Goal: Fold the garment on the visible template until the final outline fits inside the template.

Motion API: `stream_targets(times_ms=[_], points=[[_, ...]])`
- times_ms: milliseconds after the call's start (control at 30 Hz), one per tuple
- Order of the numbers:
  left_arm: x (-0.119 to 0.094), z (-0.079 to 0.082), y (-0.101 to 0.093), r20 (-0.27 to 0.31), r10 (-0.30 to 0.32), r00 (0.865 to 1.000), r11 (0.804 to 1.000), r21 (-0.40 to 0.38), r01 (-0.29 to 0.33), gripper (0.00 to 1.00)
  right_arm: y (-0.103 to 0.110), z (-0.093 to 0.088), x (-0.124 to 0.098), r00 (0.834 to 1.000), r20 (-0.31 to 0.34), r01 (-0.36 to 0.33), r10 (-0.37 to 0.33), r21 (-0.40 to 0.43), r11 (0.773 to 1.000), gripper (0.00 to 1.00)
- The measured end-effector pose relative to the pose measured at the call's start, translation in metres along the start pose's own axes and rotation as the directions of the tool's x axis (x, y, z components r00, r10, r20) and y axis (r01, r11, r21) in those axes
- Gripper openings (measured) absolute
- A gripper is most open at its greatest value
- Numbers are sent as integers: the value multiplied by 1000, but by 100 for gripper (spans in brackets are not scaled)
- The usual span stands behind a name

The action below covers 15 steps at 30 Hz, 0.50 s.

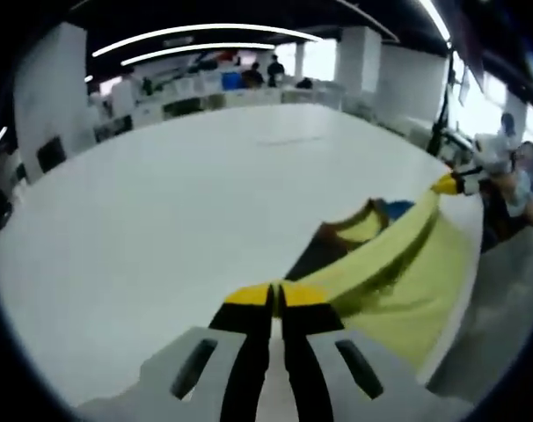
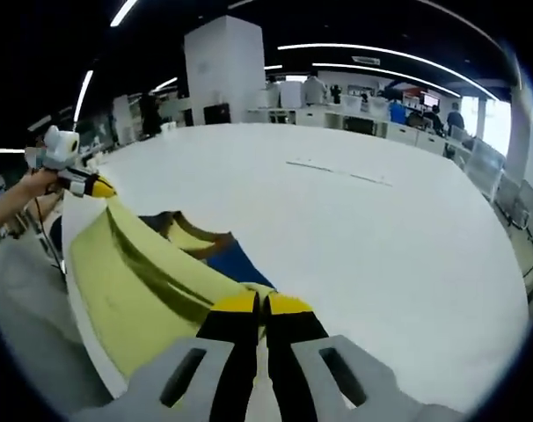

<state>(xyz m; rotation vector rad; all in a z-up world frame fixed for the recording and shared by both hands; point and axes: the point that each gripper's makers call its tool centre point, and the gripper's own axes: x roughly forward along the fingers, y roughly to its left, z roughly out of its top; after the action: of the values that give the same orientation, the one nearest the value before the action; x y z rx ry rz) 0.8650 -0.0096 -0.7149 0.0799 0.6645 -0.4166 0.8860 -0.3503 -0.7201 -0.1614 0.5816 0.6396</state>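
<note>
A yellow garment with a dark collar and a blue patch hangs stretched over the near edge of the white table. My left gripper is shut on one end of its top hem. In the left gripper view the right gripper pinches the other end, held by a person's hand. In the right gripper view my right gripper is shut on the garment, and the left gripper holds the far end at the left. A faint thin line marks the table top beyond.
The table edge runs under the hanging cloth, with grey floor below. Desks, a white pillar and several people stand far behind the table. A person's sleeve is at the right of the left gripper view.
</note>
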Motion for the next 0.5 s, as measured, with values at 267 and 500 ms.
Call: stream_targets(times_ms=[267,500], points=[[18,-18,7,-51,12,999,1000,-23,-13,0,-6,-5,20,999,-40,7,-8,-24,1000,3],[27,-29,7,-74,16,997,999,-29,-18,0,-10,-14,27,999,-40,26,-26,-8,1000,3]])
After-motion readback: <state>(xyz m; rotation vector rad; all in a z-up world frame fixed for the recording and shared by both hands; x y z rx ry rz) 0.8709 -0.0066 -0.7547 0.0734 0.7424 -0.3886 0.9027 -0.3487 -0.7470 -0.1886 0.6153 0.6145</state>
